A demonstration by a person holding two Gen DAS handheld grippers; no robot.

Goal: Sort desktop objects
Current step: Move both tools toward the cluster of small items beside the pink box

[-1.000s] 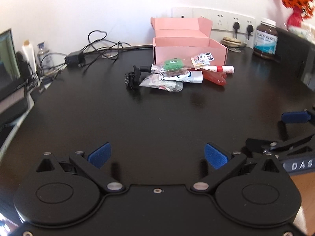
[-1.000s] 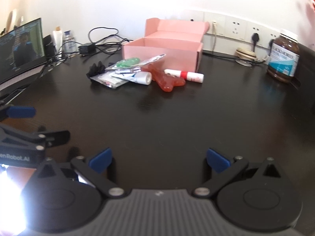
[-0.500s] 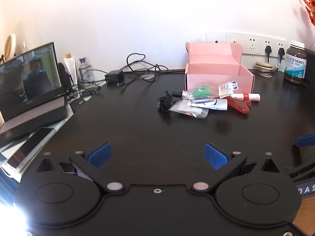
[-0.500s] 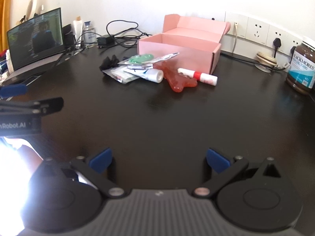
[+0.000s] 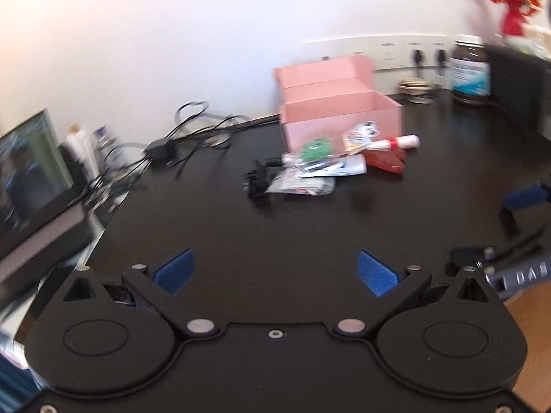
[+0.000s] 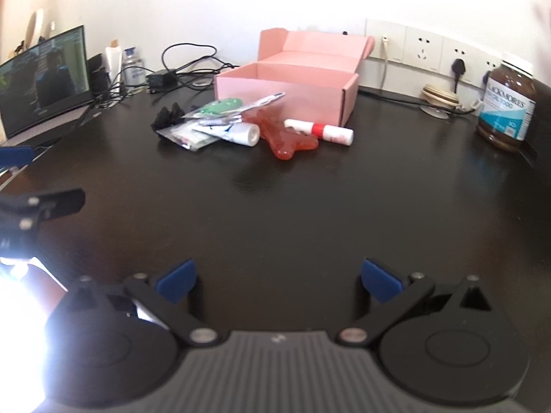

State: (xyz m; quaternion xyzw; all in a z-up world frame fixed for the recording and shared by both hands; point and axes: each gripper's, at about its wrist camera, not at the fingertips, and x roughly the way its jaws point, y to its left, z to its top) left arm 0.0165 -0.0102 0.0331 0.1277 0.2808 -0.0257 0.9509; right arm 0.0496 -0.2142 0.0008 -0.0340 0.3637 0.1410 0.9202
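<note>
An open pink box (image 5: 339, 117) (image 6: 289, 91) stands at the back of the black desk (image 5: 310, 227) (image 6: 310, 206). In front of it lies a small pile: a black clip (image 5: 256, 180) (image 6: 167, 117), clear packets (image 5: 303, 184) (image 6: 186, 136), a green item (image 5: 315, 146) (image 6: 220, 106), a white tube (image 5: 347, 165) (image 6: 241, 132), a red plastic piece (image 5: 384, 161) (image 6: 287, 139) and a white-and-red stick (image 5: 396, 143) (image 6: 320, 130). My left gripper (image 5: 275, 270) and right gripper (image 6: 279, 280) are both open and hold nothing, well short of the pile.
A brown supplement jar (image 5: 470, 69) (image 6: 508, 106) stands at the back right by wall sockets (image 6: 423, 48). Cables and an adapter (image 5: 162, 148) (image 6: 162, 79) lie at the back left. A lit screen (image 5: 27, 168) (image 6: 44, 75) sits at the left edge.
The left wrist view has swung and shifted, and is now blurred by motion. The right gripper has moved a little closer to the pile. Both stay open.
</note>
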